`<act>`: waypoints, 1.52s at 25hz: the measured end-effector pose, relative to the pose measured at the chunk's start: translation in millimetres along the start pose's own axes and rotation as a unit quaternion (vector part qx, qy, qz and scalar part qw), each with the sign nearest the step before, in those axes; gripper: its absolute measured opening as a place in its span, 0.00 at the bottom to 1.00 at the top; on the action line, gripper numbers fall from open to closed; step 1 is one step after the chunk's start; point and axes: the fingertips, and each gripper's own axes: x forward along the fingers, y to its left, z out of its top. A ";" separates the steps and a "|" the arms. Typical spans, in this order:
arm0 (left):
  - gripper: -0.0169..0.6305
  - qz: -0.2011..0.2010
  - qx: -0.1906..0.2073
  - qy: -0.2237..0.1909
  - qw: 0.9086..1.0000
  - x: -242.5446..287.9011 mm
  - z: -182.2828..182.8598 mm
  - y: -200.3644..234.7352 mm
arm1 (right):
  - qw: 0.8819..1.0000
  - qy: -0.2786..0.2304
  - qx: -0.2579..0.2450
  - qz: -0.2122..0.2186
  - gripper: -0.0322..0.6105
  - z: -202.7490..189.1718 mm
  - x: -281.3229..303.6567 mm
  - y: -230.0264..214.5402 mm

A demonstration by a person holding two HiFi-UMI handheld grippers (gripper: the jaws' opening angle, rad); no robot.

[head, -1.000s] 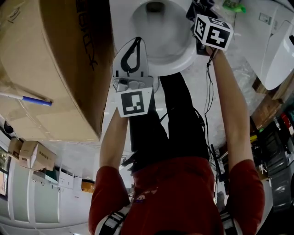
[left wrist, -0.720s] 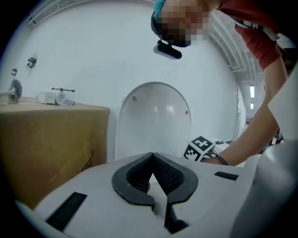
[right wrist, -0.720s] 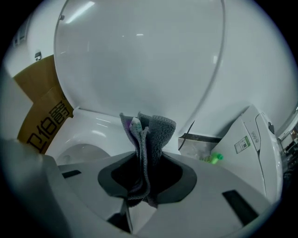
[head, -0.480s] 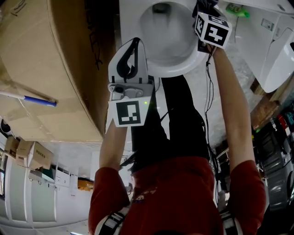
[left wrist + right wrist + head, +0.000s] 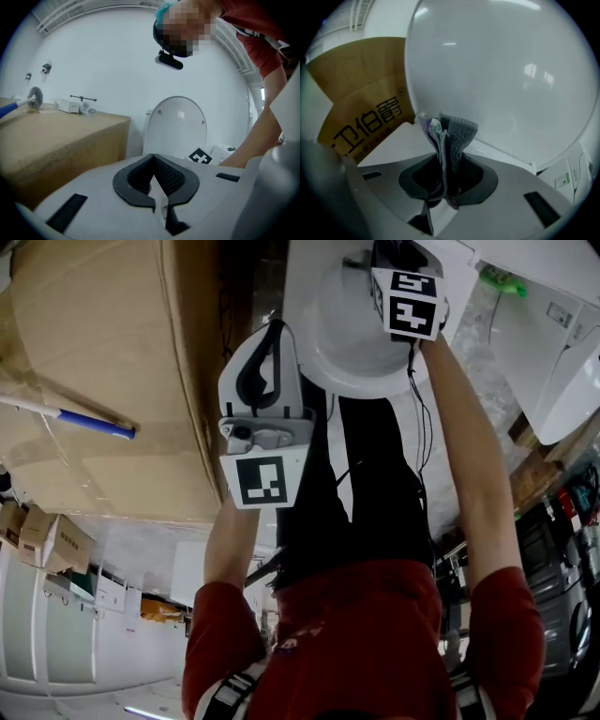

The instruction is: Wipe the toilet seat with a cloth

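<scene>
The light is bright and soft. The glossy white oval toilet lid (image 5: 497,70) carries a pale streak of glare near its upper left and small glints at its right. Left of the lid, the big brown cardboard box (image 5: 361,93) bows with fisheye distortion. Both gripper views darken to black at the corners. In the head view, the person's black trousers (image 5: 361,493) below the lid lose all detail in shadow.
</scene>
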 end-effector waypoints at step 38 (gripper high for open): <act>0.05 0.020 0.035 0.008 0.999 -58.9 -10.1 -17.0 | 0.887 0.009 -0.335 0.317 0.18 -184.3 -155.3 226.2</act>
